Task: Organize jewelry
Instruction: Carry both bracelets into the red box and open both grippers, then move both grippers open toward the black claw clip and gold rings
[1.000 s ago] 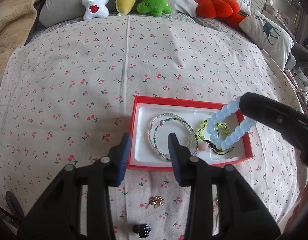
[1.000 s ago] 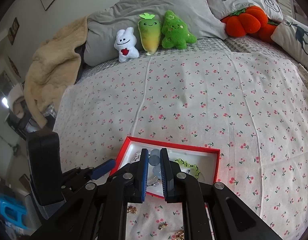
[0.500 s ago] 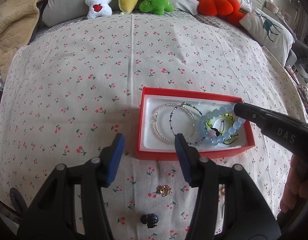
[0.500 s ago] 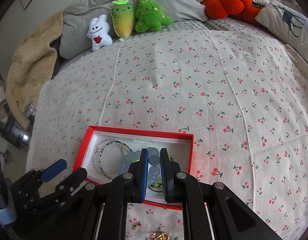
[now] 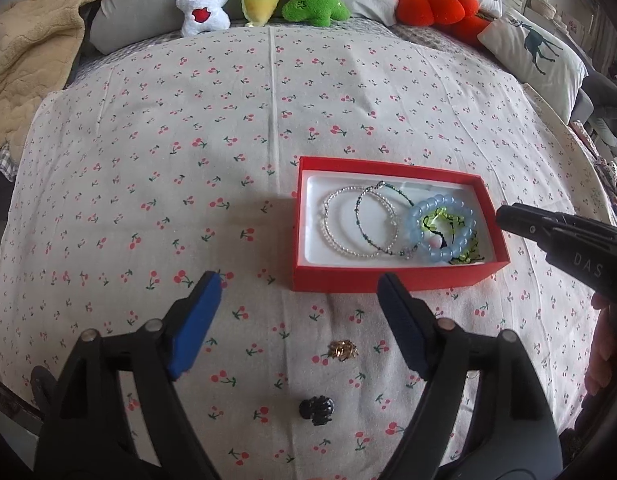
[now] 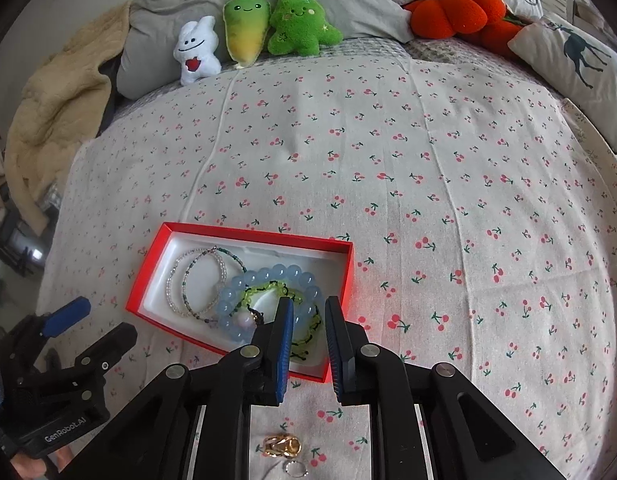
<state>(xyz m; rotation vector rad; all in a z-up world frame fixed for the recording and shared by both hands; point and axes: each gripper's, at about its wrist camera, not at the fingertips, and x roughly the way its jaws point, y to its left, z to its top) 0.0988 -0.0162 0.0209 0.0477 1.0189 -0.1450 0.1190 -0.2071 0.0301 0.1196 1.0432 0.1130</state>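
Cherry-print bedsheet (image 5: 268, 120), soft and creased. The chunky pale-blue bead bracelet (image 6: 268, 280) sits in the red cardboard box (image 6: 244, 234), just ahead of the right gripper (image 6: 308, 316), jaws parting narrowly, empty. Left gripper (image 5: 300, 292) has just spread wide, empty.

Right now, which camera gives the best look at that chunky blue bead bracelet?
The left wrist view: the blue bead bracelet lies whole and unobstructed in the red box. In the right wrist view the bracelet appears larger, but the right hand-held gripper covers its near side.
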